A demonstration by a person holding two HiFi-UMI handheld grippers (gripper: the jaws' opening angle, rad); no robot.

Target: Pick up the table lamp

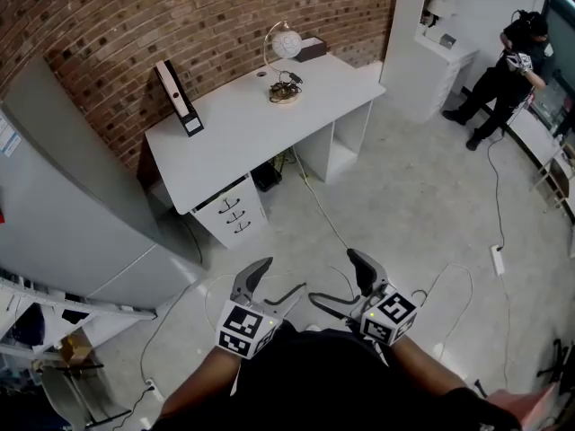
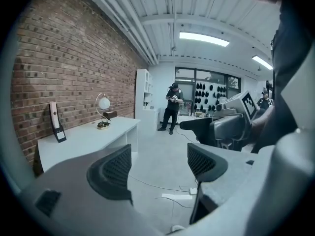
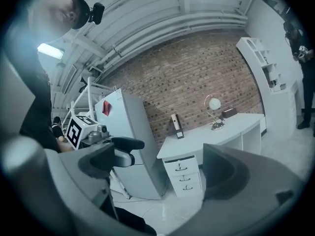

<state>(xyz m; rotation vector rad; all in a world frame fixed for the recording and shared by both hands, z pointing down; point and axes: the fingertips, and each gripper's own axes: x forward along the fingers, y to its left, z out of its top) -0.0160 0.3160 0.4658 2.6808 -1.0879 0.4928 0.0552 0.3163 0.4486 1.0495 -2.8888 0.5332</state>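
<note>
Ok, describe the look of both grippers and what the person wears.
The left gripper and right gripper are grey, with curved jaws lined by dark pads. Each carries a white cube with black square markers. The person wears a dark top.

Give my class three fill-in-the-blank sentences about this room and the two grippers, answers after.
The table lamp stands on the white ____.
The wall behind it is built of ____.
The left gripper and the right gripper hold nothing; their jaws are ____.
Missing words: desk; brick; open.
</note>
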